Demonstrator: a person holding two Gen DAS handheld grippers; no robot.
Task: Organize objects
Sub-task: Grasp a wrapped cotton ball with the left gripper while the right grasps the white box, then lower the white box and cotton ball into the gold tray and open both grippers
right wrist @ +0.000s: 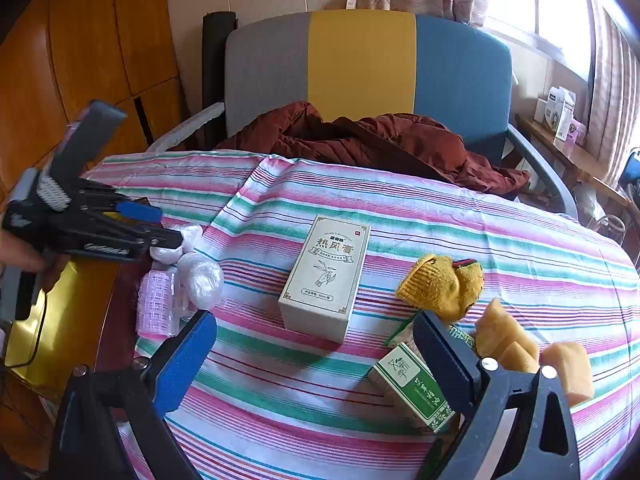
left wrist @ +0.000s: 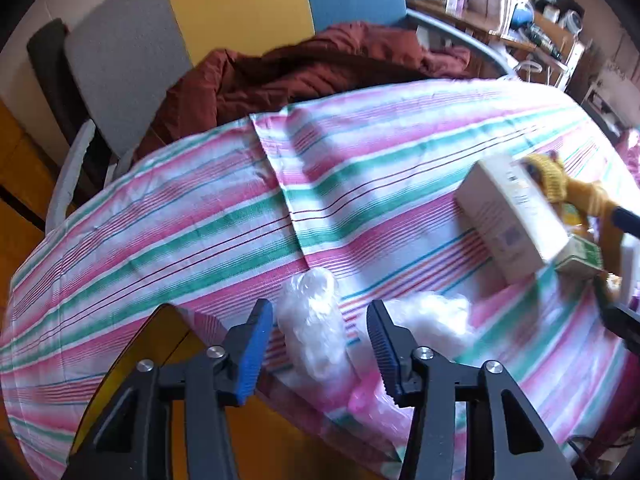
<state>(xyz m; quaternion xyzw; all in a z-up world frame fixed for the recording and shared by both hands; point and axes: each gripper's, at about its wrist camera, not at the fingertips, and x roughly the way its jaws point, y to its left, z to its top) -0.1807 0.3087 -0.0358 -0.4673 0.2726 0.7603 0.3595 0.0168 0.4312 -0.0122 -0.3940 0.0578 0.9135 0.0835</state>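
Observation:
My left gripper (left wrist: 318, 320) is open, its jaws on either side of a clear crumpled plastic bag (left wrist: 310, 324) at the table's near edge; a second clear bag (left wrist: 432, 316) lies to its right. The right wrist view shows that gripper (right wrist: 160, 226) over the bags (right wrist: 202, 278) and a pink hair roller (right wrist: 157, 304). My right gripper (right wrist: 316, 340) is open and empty above the striped cloth (right wrist: 500, 248). A cream box (right wrist: 326, 276) lies ahead of it. A green box (right wrist: 412, 388), a yellow knitted toy (right wrist: 442, 284) and sponge pieces (right wrist: 504, 336) lie by its right finger.
A chair (right wrist: 360, 64) with grey, yellow and blue panels stands behind the table, with a rust-red jacket (right wrist: 380, 140) on its seat. Wooden panelling (right wrist: 80, 60) is on the left. A cluttered shelf (left wrist: 520, 12) stands far right.

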